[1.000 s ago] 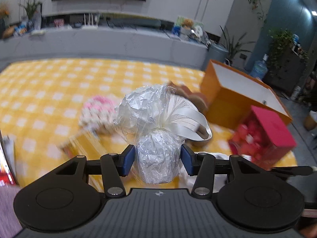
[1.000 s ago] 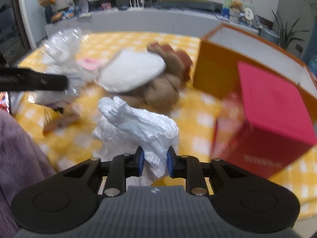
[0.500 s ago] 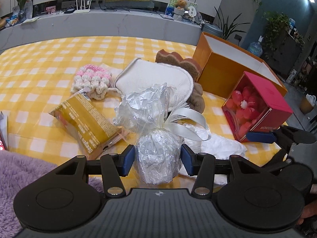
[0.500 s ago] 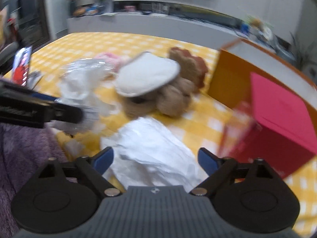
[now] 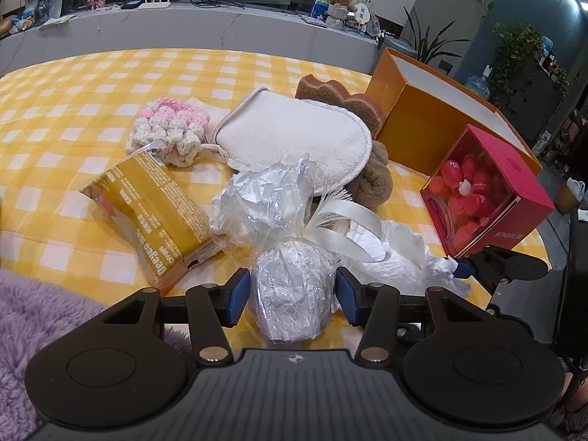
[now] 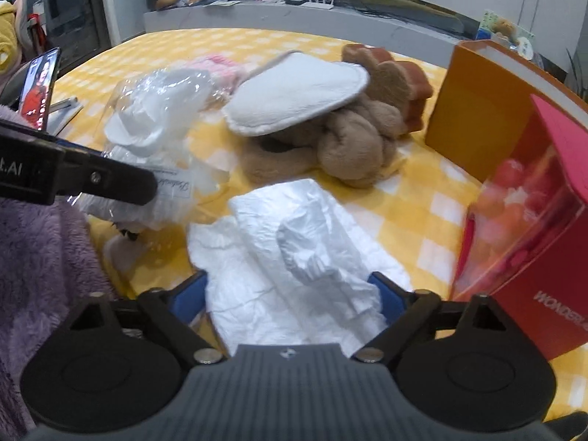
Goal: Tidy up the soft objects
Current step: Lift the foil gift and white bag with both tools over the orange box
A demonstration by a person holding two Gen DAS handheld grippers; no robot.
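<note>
Your left gripper (image 5: 293,291) is clamped on the crinkled cellophane-wrapped bundle with white ribbon (image 5: 290,253) (near the yellow checked tablecloth's (image 5: 92,110) front edge). Your right gripper (image 6: 294,296) is closing around, not yet pinching, the crumpled white plastic bag (image 6: 294,257) lying beside it.

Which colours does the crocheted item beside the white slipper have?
Pink and cream: the crocheted item shows best in the left wrist view.

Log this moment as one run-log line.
left gripper: shut on cellophane bundle | right gripper: jaws closing, astride white crumpled bag, no grip | orange box: open
</note>
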